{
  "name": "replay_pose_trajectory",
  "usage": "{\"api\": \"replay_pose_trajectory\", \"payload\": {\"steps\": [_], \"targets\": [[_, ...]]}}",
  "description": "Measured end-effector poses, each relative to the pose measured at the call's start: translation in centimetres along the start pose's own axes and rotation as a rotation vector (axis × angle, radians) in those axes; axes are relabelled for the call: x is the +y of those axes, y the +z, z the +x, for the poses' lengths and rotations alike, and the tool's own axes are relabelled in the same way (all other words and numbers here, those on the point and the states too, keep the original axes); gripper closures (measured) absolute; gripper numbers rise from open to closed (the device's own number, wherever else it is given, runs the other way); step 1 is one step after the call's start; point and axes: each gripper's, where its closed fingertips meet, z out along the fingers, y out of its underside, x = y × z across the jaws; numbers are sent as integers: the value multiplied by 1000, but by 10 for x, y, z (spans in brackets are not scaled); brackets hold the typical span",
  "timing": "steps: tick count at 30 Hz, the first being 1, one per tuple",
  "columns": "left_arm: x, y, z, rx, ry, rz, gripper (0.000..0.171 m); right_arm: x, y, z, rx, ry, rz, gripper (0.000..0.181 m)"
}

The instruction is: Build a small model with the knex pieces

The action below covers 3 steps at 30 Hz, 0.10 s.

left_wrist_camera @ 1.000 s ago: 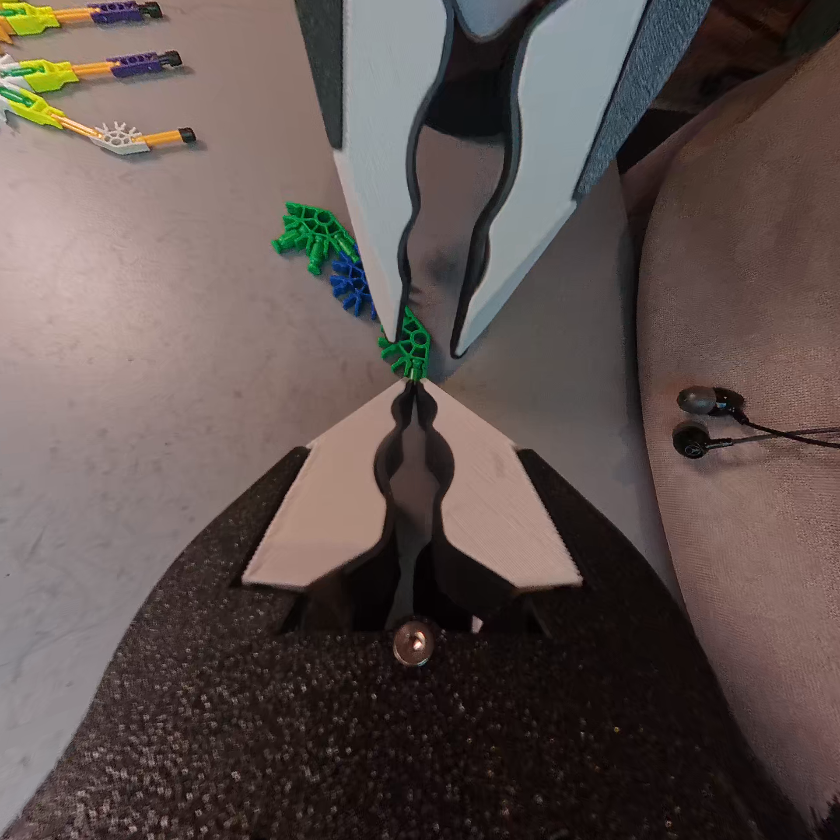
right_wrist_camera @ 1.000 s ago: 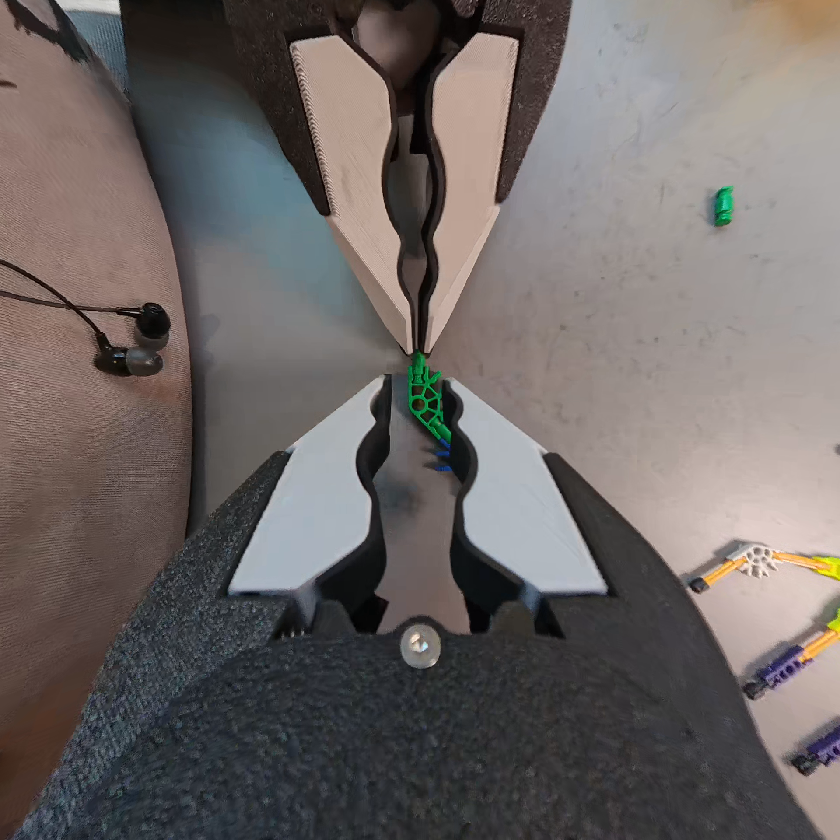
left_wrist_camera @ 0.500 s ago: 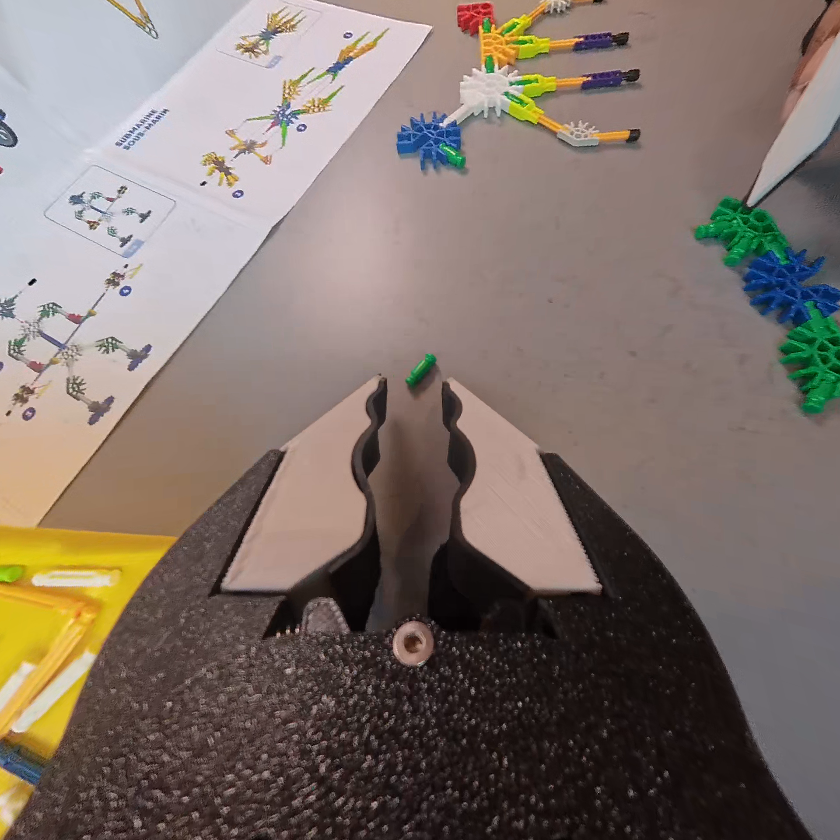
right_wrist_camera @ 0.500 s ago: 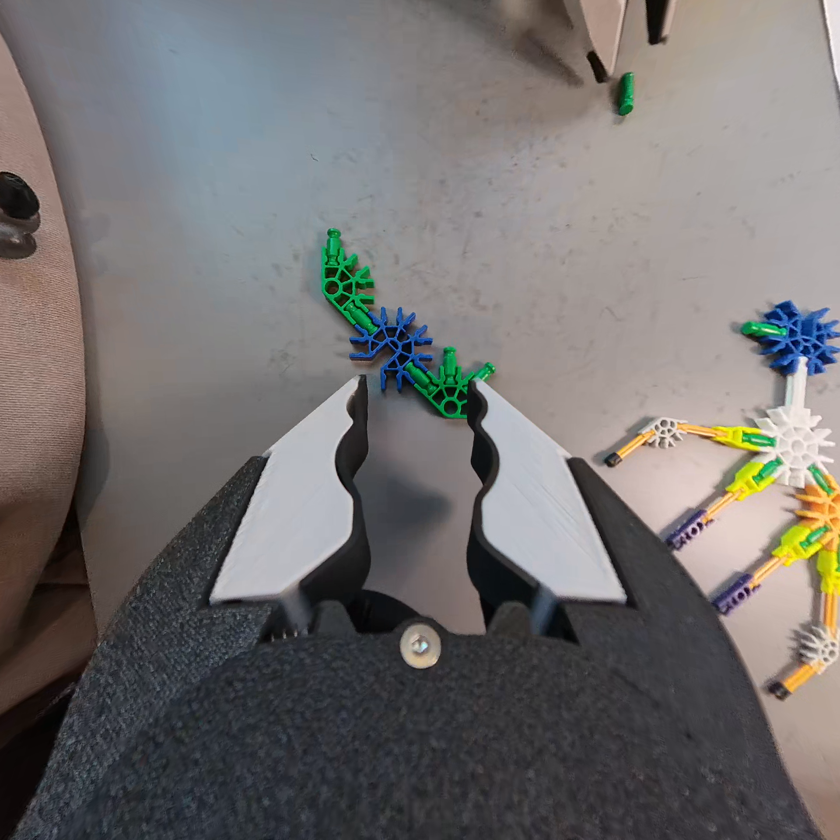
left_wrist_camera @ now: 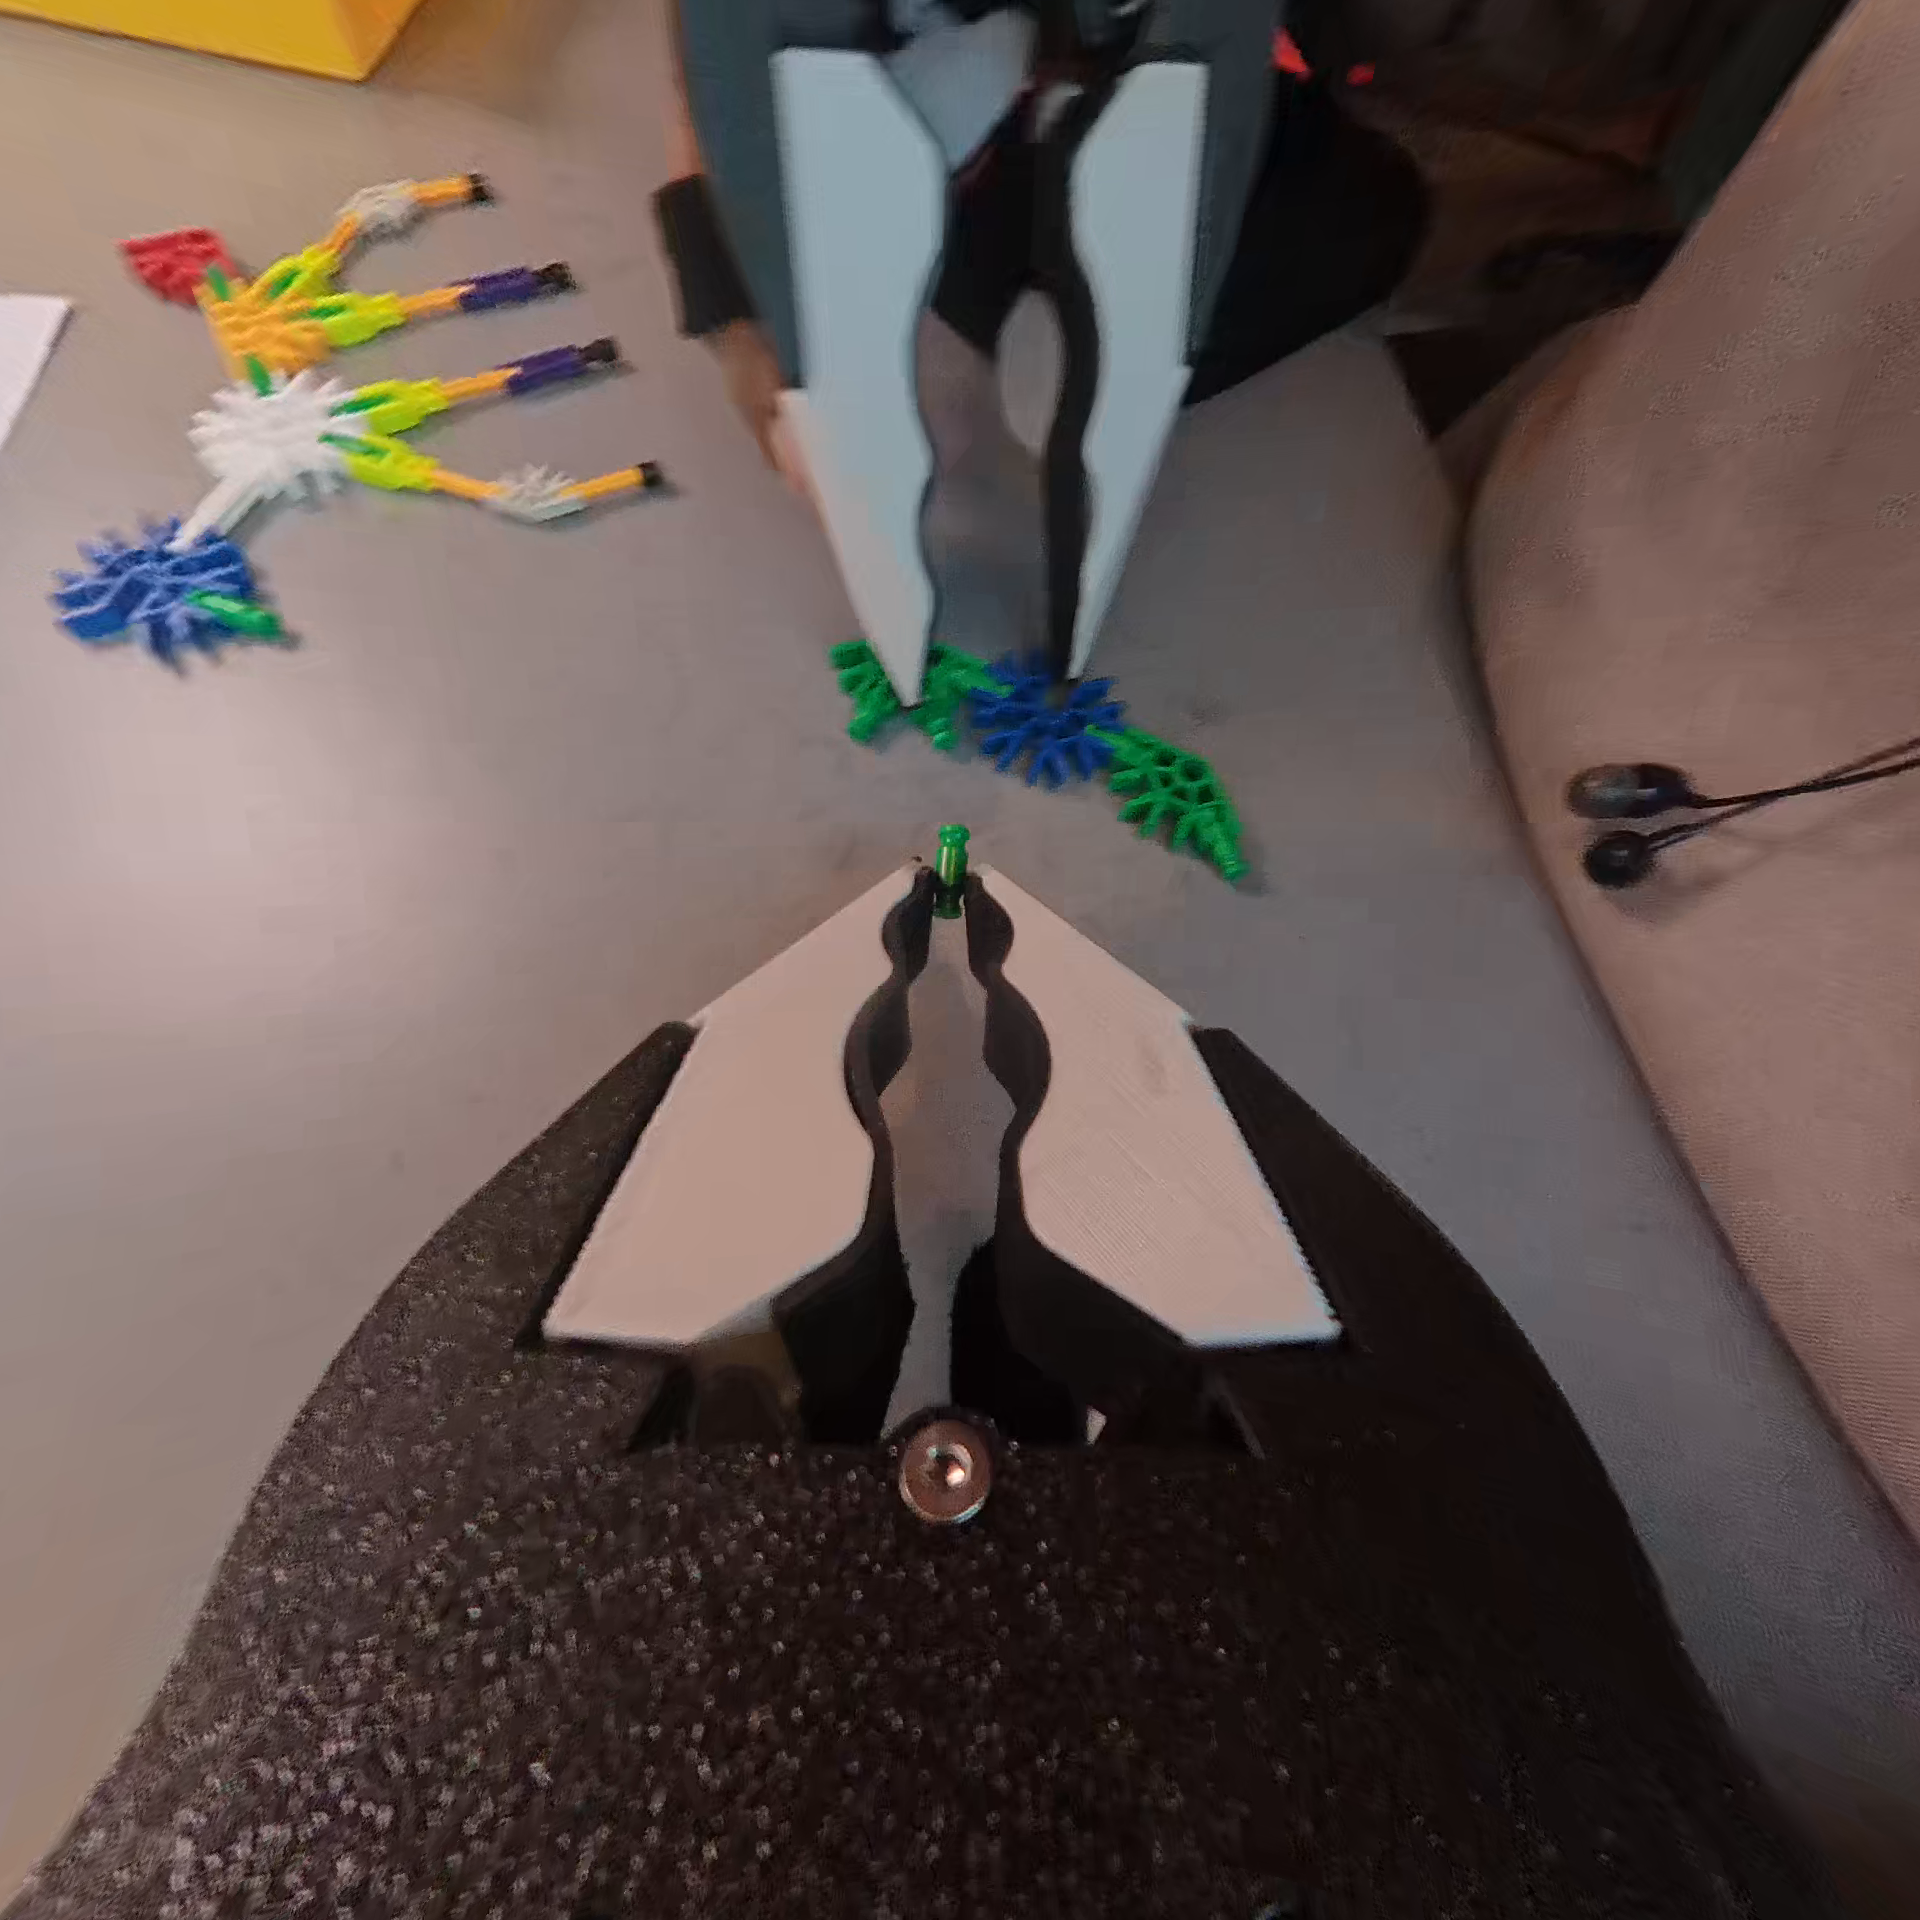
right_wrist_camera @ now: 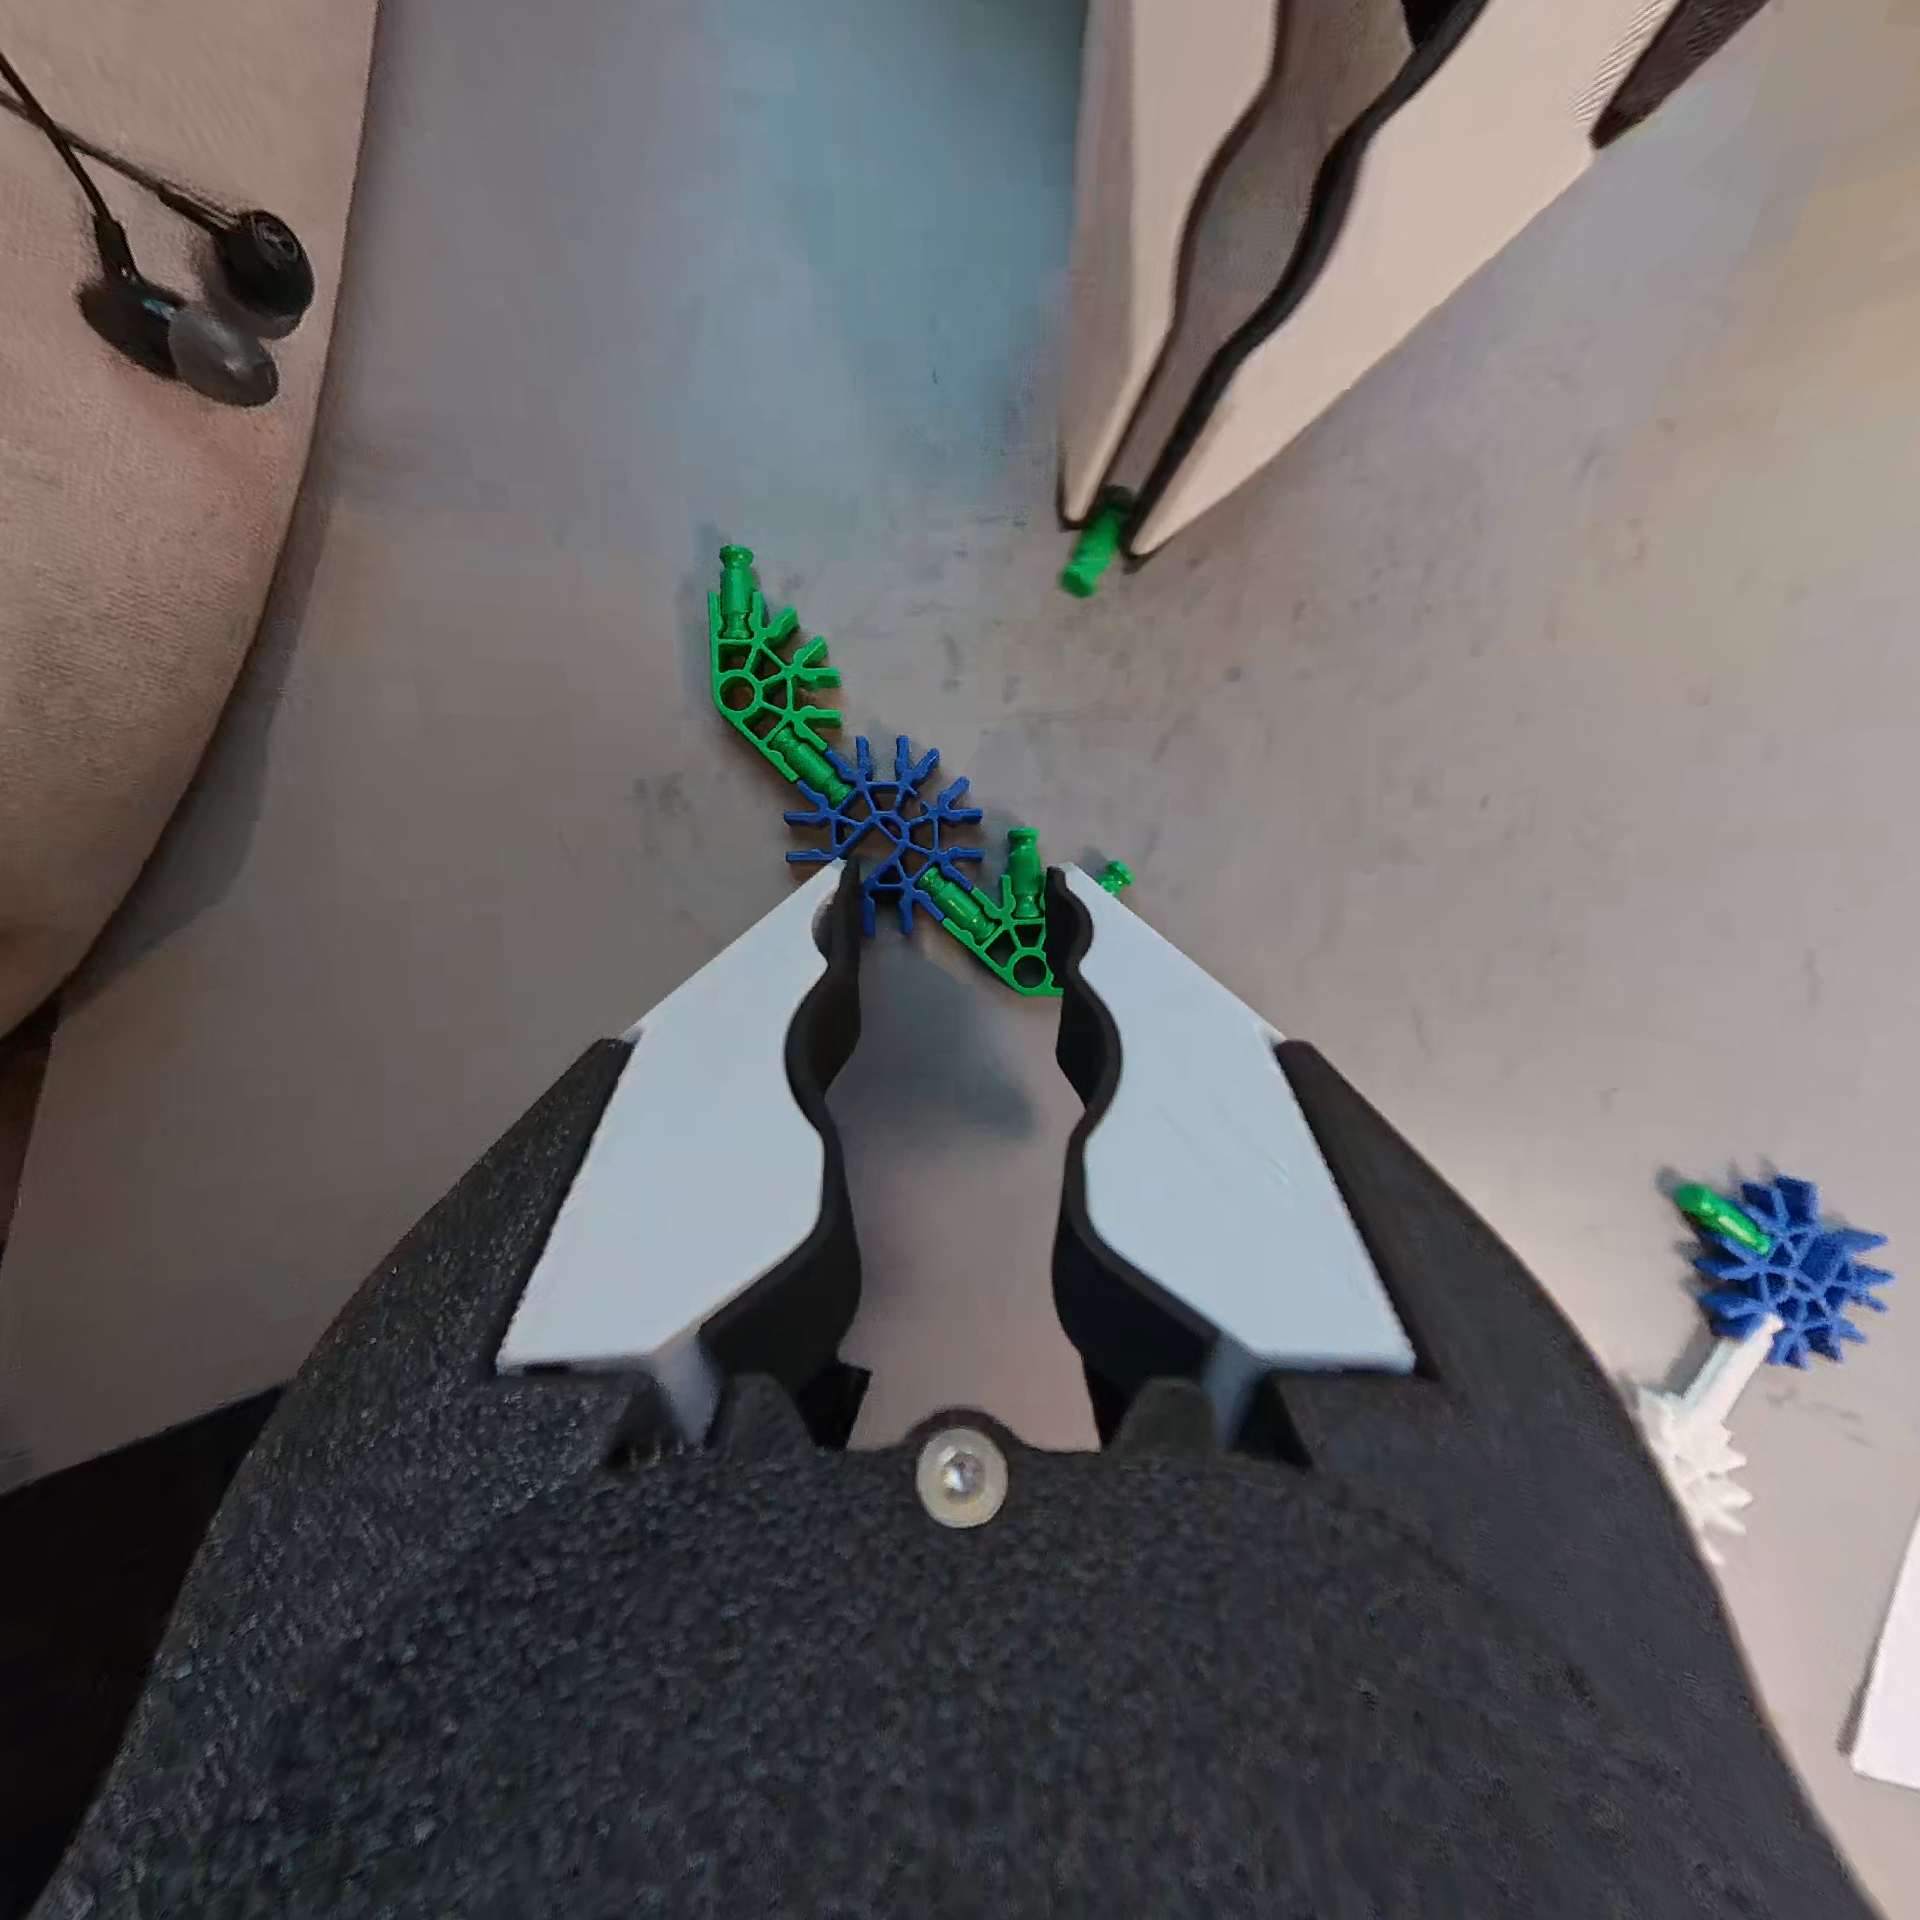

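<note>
My left gripper [left_wrist_camera: 945, 883] is shut on a short green rod [left_wrist_camera: 949, 864] that sticks out past its tips, a little above the grey table. It also shows in the right wrist view [right_wrist_camera: 1117, 520] with the rod [right_wrist_camera: 1093, 549]. A flat chain of green, blue and green connectors [right_wrist_camera: 883, 821] lies on the table, also visible in the left wrist view [left_wrist_camera: 1044, 717]. My right gripper [right_wrist_camera: 948, 883] is open and empty, its tips low over the chain's blue and near green connectors. It appears opposite in the left wrist view [left_wrist_camera: 987, 665].
A larger built piece of white, orange, yellow and blue parts [left_wrist_camera: 312, 416] lies to one side, its blue end visible in the right wrist view [right_wrist_camera: 1787, 1288]. Black earbuds [right_wrist_camera: 208, 301] rest on a beige cushion [left_wrist_camera: 1714, 623]. A yellow box [left_wrist_camera: 260, 31] and white paper [right_wrist_camera: 1891, 1662] sit at the edges. Across from one pair of fingers to the other is roughly 7 cm.
My left gripper has shut on the short green rod and swung back with it toward the chain. My right gripper has come closer to the chain, still open.
</note>
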Motion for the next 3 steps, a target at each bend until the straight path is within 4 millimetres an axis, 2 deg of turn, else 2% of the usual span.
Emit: {"api": "replay_pose_trajectory", "payload": {"steps": [3], "targets": [[-1, 13, 23, 19, 68, -44, 166, -5, 4, 0, -49, -91, 5, 147]]}}
